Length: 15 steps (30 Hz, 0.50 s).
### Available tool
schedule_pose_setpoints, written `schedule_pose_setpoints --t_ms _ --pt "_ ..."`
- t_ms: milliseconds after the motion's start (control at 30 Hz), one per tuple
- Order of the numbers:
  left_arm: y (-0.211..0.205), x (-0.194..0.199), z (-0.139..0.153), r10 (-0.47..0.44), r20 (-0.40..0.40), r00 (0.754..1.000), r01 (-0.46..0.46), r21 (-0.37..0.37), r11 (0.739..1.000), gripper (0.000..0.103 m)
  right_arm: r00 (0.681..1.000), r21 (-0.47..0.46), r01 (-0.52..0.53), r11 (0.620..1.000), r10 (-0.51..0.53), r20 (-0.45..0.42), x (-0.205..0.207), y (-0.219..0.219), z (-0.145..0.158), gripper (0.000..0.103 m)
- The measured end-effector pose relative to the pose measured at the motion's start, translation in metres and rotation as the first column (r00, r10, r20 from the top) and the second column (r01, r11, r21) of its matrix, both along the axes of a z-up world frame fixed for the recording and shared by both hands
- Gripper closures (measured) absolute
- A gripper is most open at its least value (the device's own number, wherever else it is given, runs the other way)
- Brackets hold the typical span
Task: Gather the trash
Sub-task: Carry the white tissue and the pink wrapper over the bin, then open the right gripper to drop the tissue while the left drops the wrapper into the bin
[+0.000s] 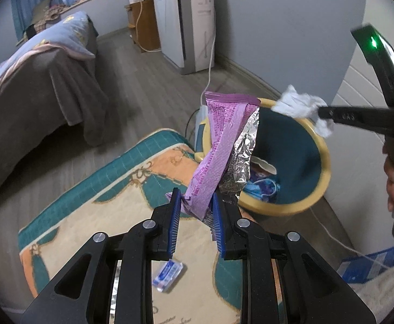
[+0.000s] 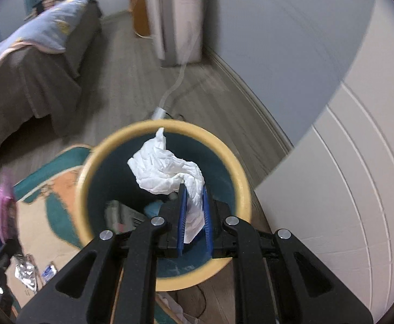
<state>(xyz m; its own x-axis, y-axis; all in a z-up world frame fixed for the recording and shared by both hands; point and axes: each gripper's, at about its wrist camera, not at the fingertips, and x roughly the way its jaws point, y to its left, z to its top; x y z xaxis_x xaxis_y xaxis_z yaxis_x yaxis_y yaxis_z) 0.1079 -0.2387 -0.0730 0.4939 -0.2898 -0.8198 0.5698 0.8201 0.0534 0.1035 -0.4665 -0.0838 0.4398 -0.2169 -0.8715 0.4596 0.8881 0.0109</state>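
Left claw (image 1: 197,208) clamped on a purple wrapper (image 1: 218,145) with a silver foil lining, standing up from the blue pads and leaning toward the bin (image 1: 322,159). Right claw (image 2: 194,205) closed on a crumpled white tissue (image 2: 167,167), held over the open mouth of the bin (image 2: 89,178), its yellow rim ringing a dark green inside. Some trash already at the bottom of the bin. Beneath the left claw, a patterned rug (image 1: 116,189) with a small blue and white packet (image 1: 168,275) lying on it. Farther off, a bed (image 1: 34,94) and a white appliance (image 1: 183,27) against the wall.
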Motion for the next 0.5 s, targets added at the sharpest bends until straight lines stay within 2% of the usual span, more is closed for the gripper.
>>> schedule_pose_setpoints --t_ms 67,267,500 --pt "-0.005 0.003 -0.003 0.000 -0.008 1.000 0.000 0.005 1.000 0.079 0.999 0.031 0.031 0.999 -0.030 -0.022 0.000 -0.008 -0.008 0.092" --pt "-0.025 0.007 -0.019 -0.032 -0.018 0.999 0.032 0.032 0.999 0.078 0.998 0.026 0.050 0.998 -0.049 -0.042 0.000 -0.014 -0.012 0.092" --pt "-0.052 0.010 -0.031 -0.076 -0.038 0.996 0.078 0.040 0.996 0.078 0.998 0.018 0.068 0.998 -0.068 -0.013 0.001 -0.012 -0.006 0.092"
